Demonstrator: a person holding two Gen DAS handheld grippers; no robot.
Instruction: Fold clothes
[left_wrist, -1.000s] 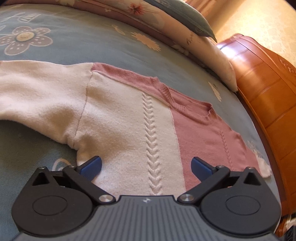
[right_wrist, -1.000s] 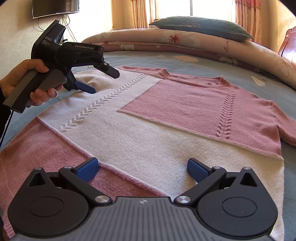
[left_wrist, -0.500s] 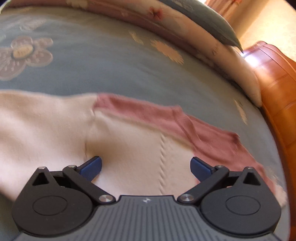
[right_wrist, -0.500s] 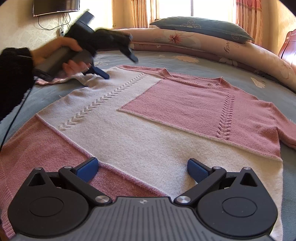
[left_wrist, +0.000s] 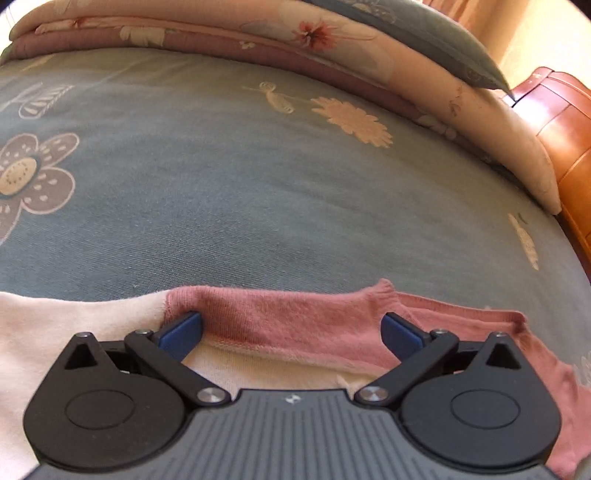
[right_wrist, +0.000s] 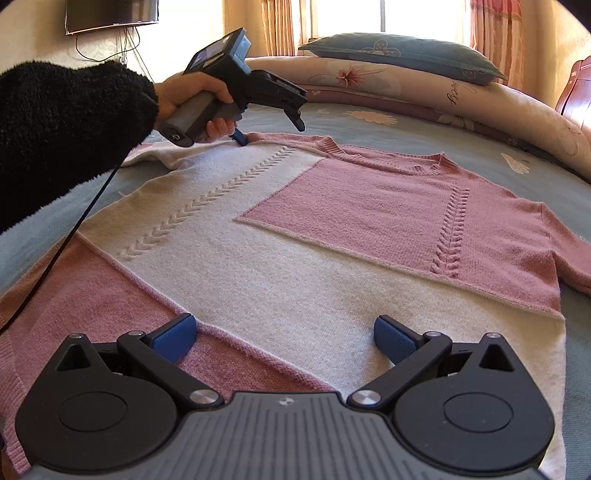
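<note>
A pink and cream knit sweater (right_wrist: 332, 236) lies flat, front up, on the bed. My left gripper (left_wrist: 291, 326) is open at the sweater's far shoulder, its blue fingers straddling the pink shoulder edge (left_wrist: 288, 314) beside the collar. In the right wrist view the left gripper (right_wrist: 271, 131) is held by a hand in a black fuzzy sleeve (right_wrist: 66, 125), with the lower fingertip touching the knit. My right gripper (right_wrist: 284, 334) is open low over the sweater's hem area, where cream meets pink, with nothing between its fingers.
The bed has a blue floral sheet (left_wrist: 221, 177). A rolled quilt (right_wrist: 443, 96) and a blue pillow (right_wrist: 399, 51) lie at the far side. A wooden headboard (left_wrist: 565, 140) stands on the right. A black cable (right_wrist: 66, 236) trails from the left gripper across the sweater's edge.
The left gripper has travelled from the sweater's cream armpit area up to the pink shoulder edge near the collar and dropped onto it. The right gripper has stayed in place.
</note>
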